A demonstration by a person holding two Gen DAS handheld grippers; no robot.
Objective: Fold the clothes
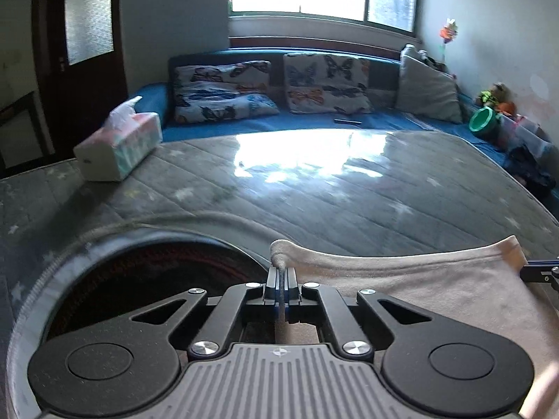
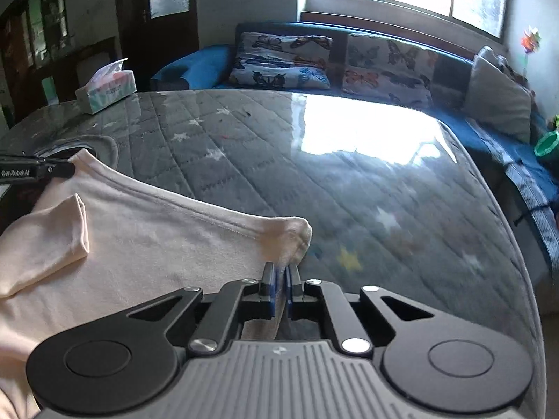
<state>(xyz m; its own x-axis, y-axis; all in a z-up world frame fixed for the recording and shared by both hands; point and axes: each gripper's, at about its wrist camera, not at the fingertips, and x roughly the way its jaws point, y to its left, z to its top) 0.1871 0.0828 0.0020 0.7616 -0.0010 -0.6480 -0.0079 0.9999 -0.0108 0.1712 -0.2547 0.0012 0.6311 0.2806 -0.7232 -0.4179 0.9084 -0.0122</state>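
Sunlit from the window, a grey quilted table (image 2: 314, 181) carries a pale pink garment (image 2: 146, 244) at its near edge. Both grippers, left gripper (image 1: 281, 279) and right gripper (image 2: 281, 272), are clenched on its hemmed edge at opposite corners. The fold seems to be starting; next they likely carry that edge across together.

Only one readable text: "GenRobot.AI", white on black, on the side of the left hand-held gripper (image 2: 59, 170), at the left edge of the right wrist view. Print on the tissue box (image 2: 108, 91) near the table's far left corner too blurred to read.
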